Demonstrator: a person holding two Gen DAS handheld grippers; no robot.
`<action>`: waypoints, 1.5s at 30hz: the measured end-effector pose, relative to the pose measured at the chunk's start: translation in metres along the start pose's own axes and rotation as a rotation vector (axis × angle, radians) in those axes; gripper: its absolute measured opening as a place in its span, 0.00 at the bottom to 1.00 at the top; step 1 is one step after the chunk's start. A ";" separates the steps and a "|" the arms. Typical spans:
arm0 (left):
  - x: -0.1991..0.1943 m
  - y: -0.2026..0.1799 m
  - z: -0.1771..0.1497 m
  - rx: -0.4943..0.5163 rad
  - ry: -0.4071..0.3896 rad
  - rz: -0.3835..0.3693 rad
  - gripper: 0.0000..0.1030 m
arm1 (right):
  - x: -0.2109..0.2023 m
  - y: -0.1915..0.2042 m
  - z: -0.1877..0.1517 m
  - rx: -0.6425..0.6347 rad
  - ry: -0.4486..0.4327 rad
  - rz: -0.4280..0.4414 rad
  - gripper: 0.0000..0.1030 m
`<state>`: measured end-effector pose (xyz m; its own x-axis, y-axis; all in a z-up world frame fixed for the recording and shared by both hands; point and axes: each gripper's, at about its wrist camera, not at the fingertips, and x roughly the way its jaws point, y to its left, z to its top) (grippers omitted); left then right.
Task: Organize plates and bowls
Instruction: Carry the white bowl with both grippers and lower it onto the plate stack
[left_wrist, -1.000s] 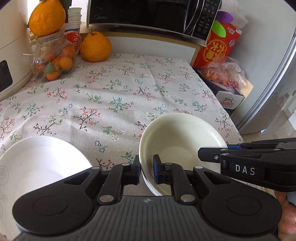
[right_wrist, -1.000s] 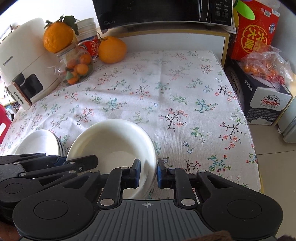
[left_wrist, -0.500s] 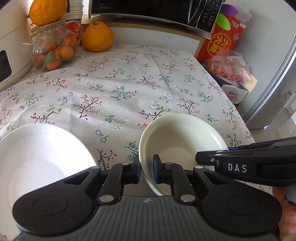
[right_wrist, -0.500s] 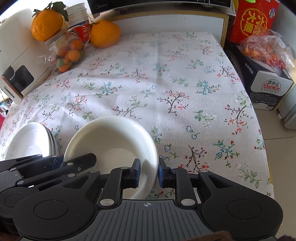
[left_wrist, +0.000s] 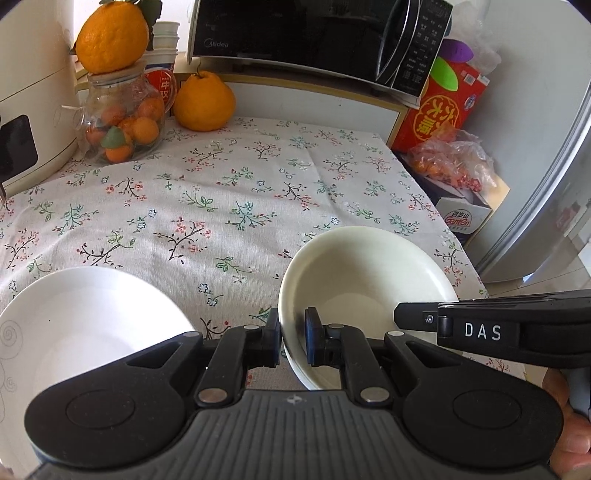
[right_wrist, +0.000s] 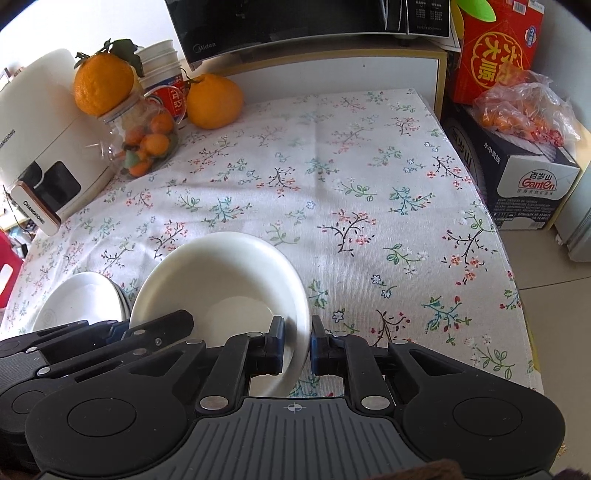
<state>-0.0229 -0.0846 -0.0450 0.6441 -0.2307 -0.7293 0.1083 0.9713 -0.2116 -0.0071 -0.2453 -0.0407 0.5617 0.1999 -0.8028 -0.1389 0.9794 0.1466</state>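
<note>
A cream bowl (left_wrist: 369, 273) sits near the front edge of the flowered table, held from both sides. My left gripper (left_wrist: 291, 339) is shut on its left rim, one pad inside and one outside. In the right wrist view the same bowl (right_wrist: 221, 273) has its right rim between the jaws of my right gripper (right_wrist: 295, 343), which are closing onto it, pads against the rim. A stack of white plates (left_wrist: 74, 325) lies just left of the bowl, also seen as the plates (right_wrist: 81, 299) behind the left gripper's body.
At the back stand a glass jar of small oranges (left_wrist: 118, 125), a large orange (left_wrist: 203, 103), paper cups and a black microwave (left_wrist: 314, 37). A white appliance (right_wrist: 44, 147) is at the left. Boxes and a bag of fruit (right_wrist: 517, 110) sit off the table's right edge.
The right gripper's jaws widened slightly around the bowl's rim, then narrowed onto it again. Both views tipped down a little and came back. The bowl stays between the two grippers.
</note>
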 end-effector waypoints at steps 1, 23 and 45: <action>-0.003 0.000 0.001 0.005 -0.013 0.005 0.10 | -0.004 0.003 0.001 -0.003 -0.012 0.003 0.14; -0.053 0.054 0.001 -0.084 -0.101 0.108 0.10 | -0.012 0.086 0.012 -0.116 -0.070 0.092 0.14; -0.076 0.123 -0.024 -0.194 -0.020 0.194 0.10 | 0.020 0.165 -0.007 -0.263 0.070 0.163 0.15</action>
<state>-0.0768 0.0509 -0.0306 0.6538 -0.0382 -0.7557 -0.1645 0.9677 -0.1912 -0.0245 -0.0799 -0.0365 0.4586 0.3419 -0.8202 -0.4336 0.8918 0.1293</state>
